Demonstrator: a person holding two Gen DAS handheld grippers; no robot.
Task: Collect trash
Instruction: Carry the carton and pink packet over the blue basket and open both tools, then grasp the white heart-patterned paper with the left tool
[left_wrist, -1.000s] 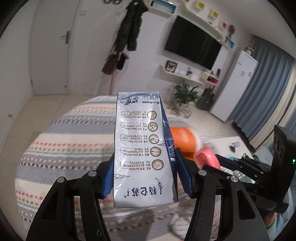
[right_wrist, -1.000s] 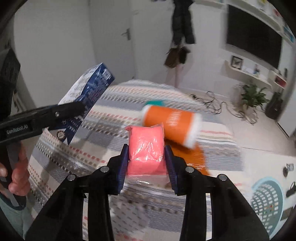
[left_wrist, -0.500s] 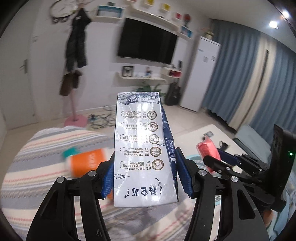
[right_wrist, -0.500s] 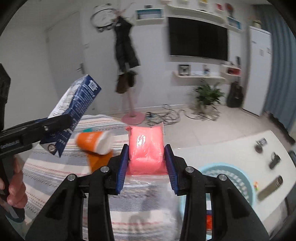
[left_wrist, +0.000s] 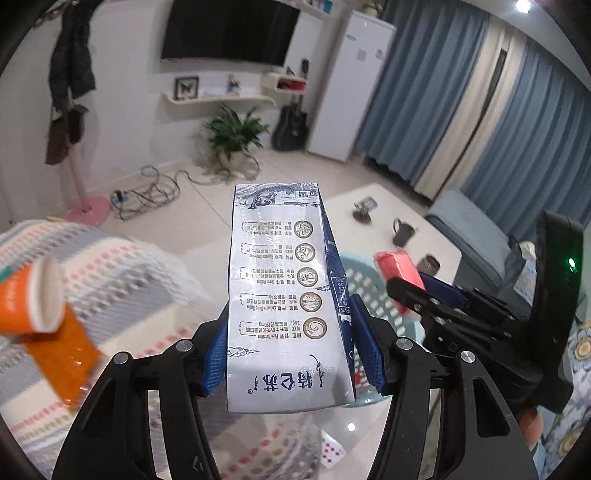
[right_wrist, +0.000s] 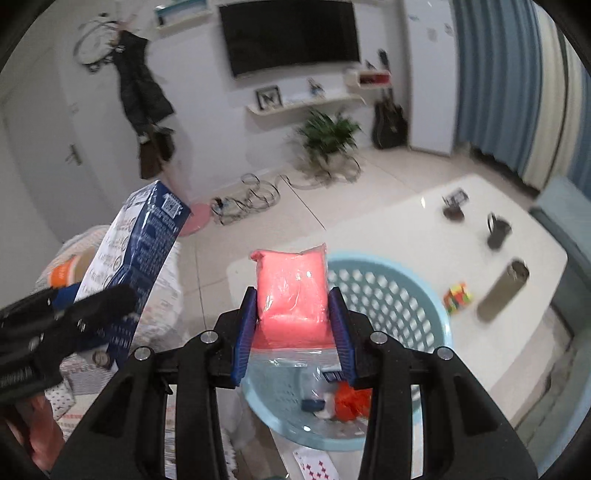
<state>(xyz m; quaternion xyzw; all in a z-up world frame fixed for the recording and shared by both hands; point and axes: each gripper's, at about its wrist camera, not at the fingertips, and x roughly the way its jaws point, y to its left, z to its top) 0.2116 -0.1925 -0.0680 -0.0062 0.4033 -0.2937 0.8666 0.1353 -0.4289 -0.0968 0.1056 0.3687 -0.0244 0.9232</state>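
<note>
White coffee table (right_wrist: 388, 229) carries a light-blue perforated laundry basket (right_wrist: 424, 295) with scraps of trash at its bottom. Left gripper (left_wrist: 290, 354) is clamped on a blue-and-white milk carton (left_wrist: 284, 295), held upright in the air beside the striped bedspread (left_wrist: 110, 266). Right gripper (right_wrist: 291, 328) squeezes a pink plastic-wrapped packet (right_wrist: 291, 288) — poised above the basket's near rim.

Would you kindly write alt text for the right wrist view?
The right gripper clamps a pink plastic packet above a light blue perforated basket on a white table. At left, the left gripper holds a blue-and-white milk carton.
</note>
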